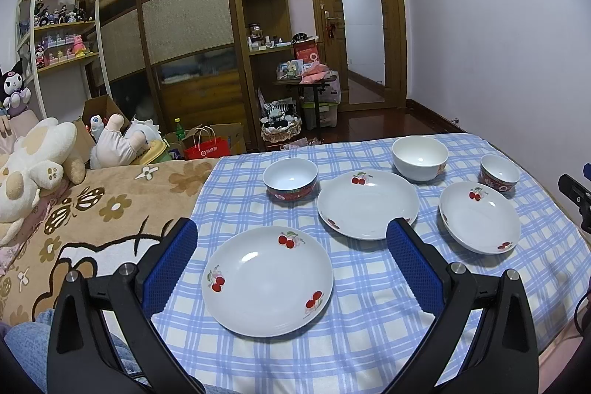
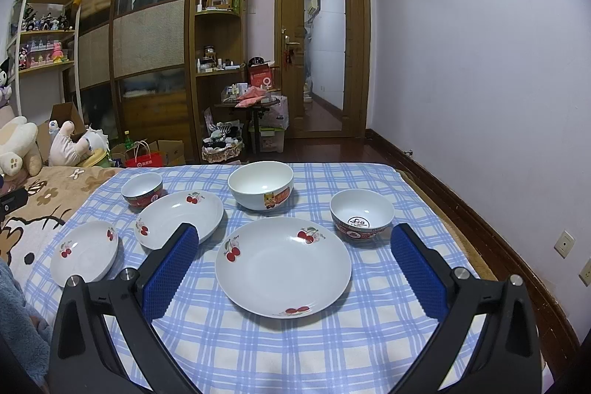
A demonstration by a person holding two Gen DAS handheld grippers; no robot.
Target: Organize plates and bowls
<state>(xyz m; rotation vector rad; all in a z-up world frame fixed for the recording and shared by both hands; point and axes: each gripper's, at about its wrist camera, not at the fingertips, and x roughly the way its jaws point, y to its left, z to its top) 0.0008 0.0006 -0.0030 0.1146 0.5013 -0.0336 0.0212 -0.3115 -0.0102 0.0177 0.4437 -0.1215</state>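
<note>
Three white plates with cherry prints lie on a blue checked cloth (image 1: pixel 369 338). My left gripper (image 1: pixel 291 231) is open and empty, hovering over the near-left plate (image 1: pixel 267 281). Beyond it are the middle plate (image 1: pixel 367 204) and the right plate (image 1: pixel 480 216). Behind the plates stand a small red-sided bowl (image 1: pixel 290 178), a larger white bowl (image 1: pixel 420 157) and another small red bowl (image 1: pixel 499 174). My right gripper (image 2: pixel 294 232) is open and empty above the right plate (image 2: pixel 282 270). The small red bowl (image 2: pixel 362 215) sits just inside its right finger, the white bowl (image 2: pixel 260 185) behind.
The cloth covers a bed whose brown flowered blanket (image 1: pixel 110 209) holds plush toys (image 1: pixel 33 157) on the left. A wall and wooden skirting (image 2: pixel 480 209) run close along the right edge. A wardrobe, boxes and a door fill the far side of the room.
</note>
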